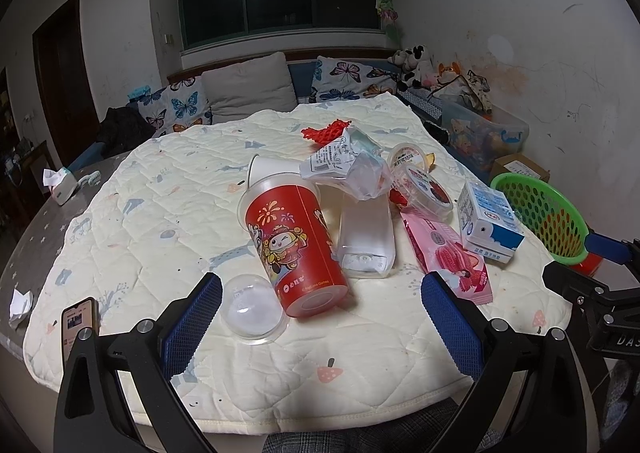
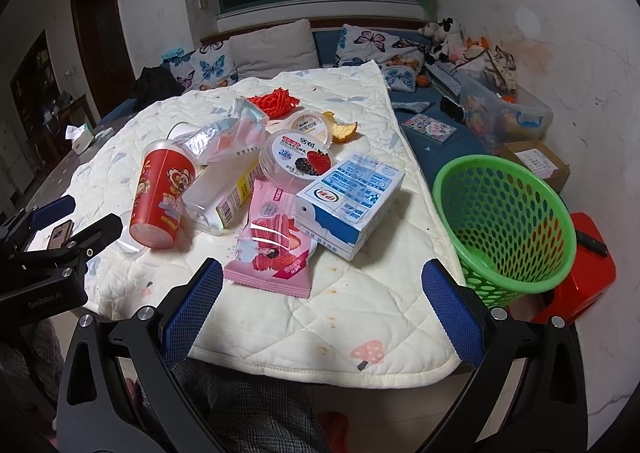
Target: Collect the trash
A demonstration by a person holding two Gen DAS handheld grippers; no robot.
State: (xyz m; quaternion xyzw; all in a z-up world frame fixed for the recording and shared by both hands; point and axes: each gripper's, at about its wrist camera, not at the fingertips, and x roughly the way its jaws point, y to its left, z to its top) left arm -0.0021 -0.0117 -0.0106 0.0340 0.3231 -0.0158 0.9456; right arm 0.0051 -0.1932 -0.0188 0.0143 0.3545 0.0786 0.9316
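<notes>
Left tongs [image 1: 322, 307]: hanging released and empty over the near edge of the quilt [image 1: 152, 221], the fingers spread wide either side of the dome lid and the red cup's base.
Right tongs [image 2: 322, 293]: also gaping wide and gripping nothing, pointing at the pink wrapper, with the green basket just off to their right.
Dome lid [image 1: 253, 308]: lying nearest the left tongs; thin clear plastic, probably light and slippery, so pinching across the rim looks safest.
Red cup [image 1: 296, 249]: lying on its side, base toward the camera; looking empty and light, likely to roll, so squeezing across the body should be working better than taking the rim.
Pink wrapper [image 2: 272, 249]: lying flat; soft film, probably crinkling and sliding, best taken by a free edge.
Milk carton [image 2: 350, 199]: lying beside the wrapper; stiff card with flat faces, an easy grip across the narrow sides.
Clear bottle [image 1: 366, 235]: lying between cup and wrapper; smooth, probably denting under pressure.
Yogurt tubs [image 2: 296, 159]: sitting farther back; thin-walled and crushable.
Basket [image 2: 504, 221]: standing off the quilt's right edge, open and looking empty, the likely drop place.
</notes>
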